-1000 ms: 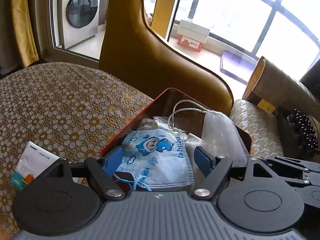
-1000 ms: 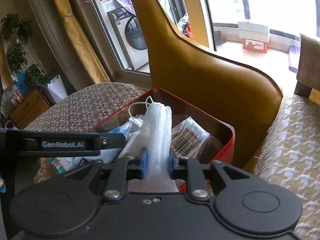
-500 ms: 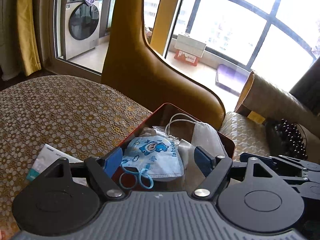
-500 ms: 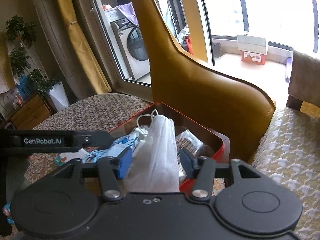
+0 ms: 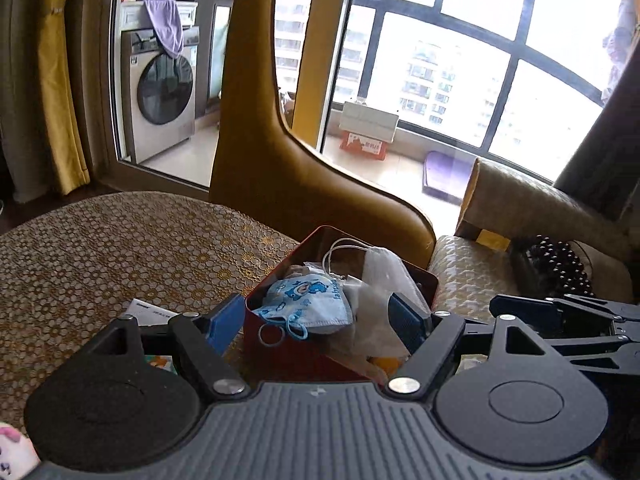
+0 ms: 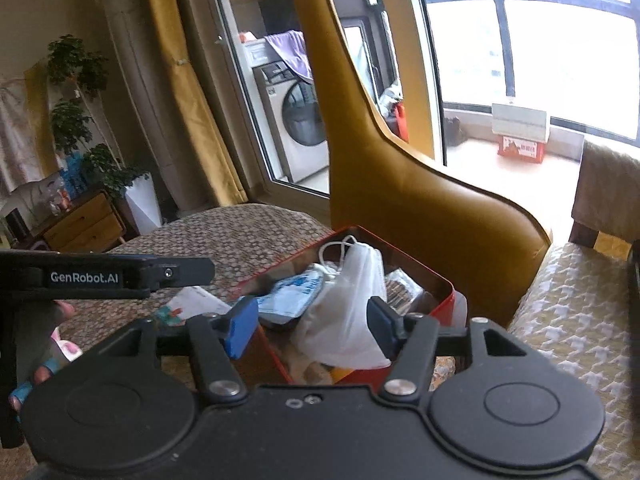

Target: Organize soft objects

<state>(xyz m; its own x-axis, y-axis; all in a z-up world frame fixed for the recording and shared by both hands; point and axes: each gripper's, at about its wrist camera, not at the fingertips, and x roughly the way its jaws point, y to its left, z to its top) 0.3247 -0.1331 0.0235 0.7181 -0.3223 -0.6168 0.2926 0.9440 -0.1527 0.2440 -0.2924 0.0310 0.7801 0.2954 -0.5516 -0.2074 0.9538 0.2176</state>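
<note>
— Sitting where, the soft things?

— Piling inside the red tin, on the patterned tablecloth just in front of the mustard chair. Blue cartoon mask lying on top, white mask leaning beside it.

— And the tongs?

— Left gripper hovering over the tin, spread wide, pinching nothing. Right gripper opening, pads framing the white mask but not pressing it. White packet lying left of the tin.
</note>
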